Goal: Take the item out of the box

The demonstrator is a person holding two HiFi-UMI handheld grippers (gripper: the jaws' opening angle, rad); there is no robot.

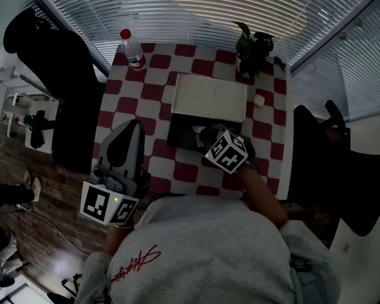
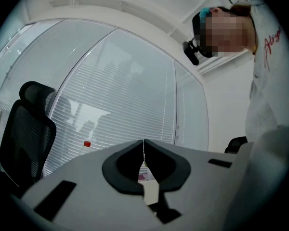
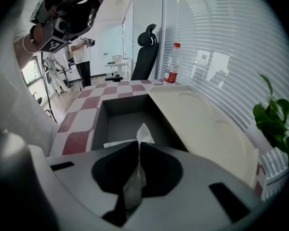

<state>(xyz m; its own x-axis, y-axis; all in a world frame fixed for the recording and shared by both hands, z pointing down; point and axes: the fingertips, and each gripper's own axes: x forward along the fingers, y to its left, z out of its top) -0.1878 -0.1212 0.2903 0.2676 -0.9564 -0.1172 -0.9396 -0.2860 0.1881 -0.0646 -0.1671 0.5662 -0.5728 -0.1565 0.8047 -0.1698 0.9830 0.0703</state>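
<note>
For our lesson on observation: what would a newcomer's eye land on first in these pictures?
The red-and-white checked tablecloth stands out first, with an open dark box at its middle, its cream lid laid open beyond it. The right gripper reaches into the box, shut on a thin white item. A red-capped bottle and a potted plant mark the far corners.

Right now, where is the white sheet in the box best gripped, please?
Its upstanding peak, from above: the white sheet rises in a thin fold, and the box walls block sideways approaches. The right gripper pinches it there.
</note>
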